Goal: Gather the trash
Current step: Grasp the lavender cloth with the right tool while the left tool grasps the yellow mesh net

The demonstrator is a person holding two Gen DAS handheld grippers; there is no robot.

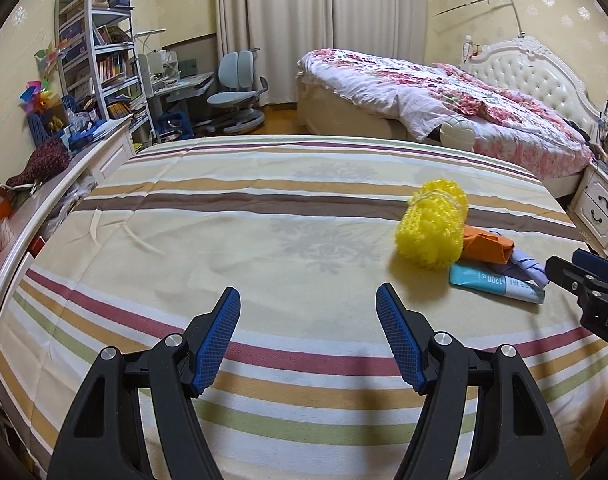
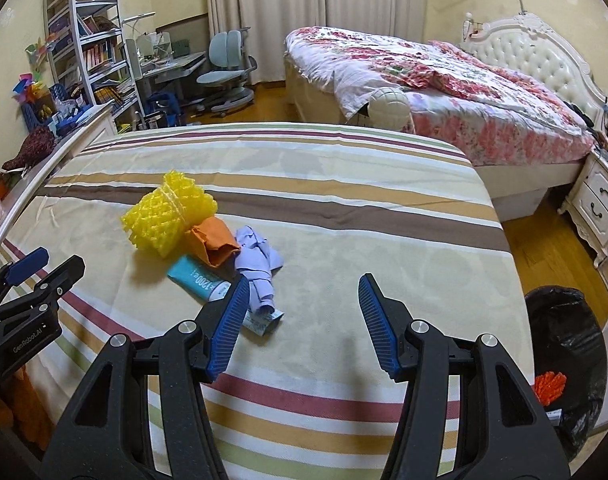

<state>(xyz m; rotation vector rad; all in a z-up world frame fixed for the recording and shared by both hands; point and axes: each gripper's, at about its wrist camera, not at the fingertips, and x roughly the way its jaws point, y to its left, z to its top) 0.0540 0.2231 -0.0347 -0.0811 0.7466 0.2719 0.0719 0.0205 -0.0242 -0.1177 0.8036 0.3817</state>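
A pile of trash lies on the striped bedcover (image 1: 264,208): a yellow foam net (image 1: 434,226), an orange wrapper (image 1: 486,245), a crumpled lilac paper (image 1: 524,266) and a teal-and-white tube (image 1: 492,282). In the right wrist view the net (image 2: 166,216), wrapper (image 2: 214,242), lilac paper (image 2: 258,264) and tube (image 2: 202,278) lie just ahead and left of my right gripper (image 2: 304,286), which is open and empty. My left gripper (image 1: 308,298) is open and empty, left of the pile. A bin with a black bag (image 2: 564,352) stands on the floor at the right.
The bin holds an orange foam piece (image 2: 549,387). A second bed with a floral quilt (image 2: 444,80) stands beyond. A white rail (image 1: 44,204) runs along the left edge, with shelves (image 1: 100,40), a desk and a chair (image 1: 238,92) behind. A nightstand (image 2: 600,204) is at the right.
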